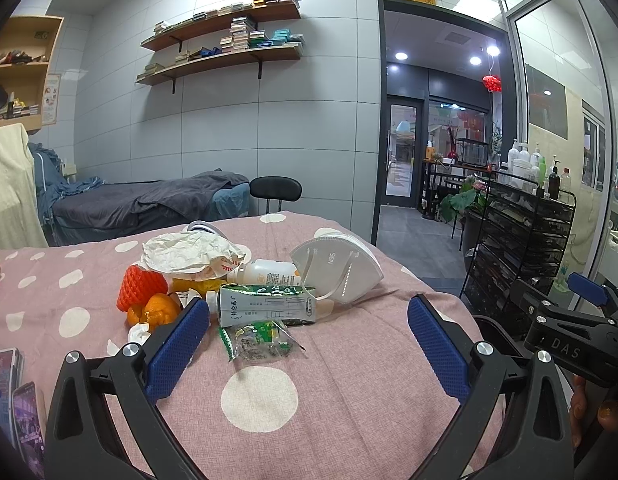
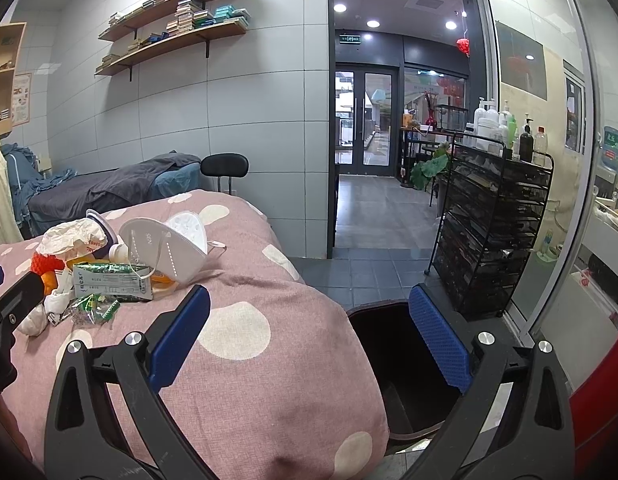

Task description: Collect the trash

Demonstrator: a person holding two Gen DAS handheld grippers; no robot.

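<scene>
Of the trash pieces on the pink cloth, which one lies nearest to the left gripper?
The crumpled green wrapper, just ahead of the open left gripper; the milk carton and mask lie behind it.

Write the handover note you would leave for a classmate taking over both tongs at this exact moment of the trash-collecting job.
Left tongs: open, empty, facing the trash pile.
Right tongs: open, empty, over the bed's edge beside the dark bin.
On the pink polka-dot bedspread: white N95 mask, green-and-white drink carton, clear green snack wrapper, white plastic bottle, crumpled white paper, red foam fruit net, orange peel.
Done: nothing visibly binned.
Left: everything.
</scene>
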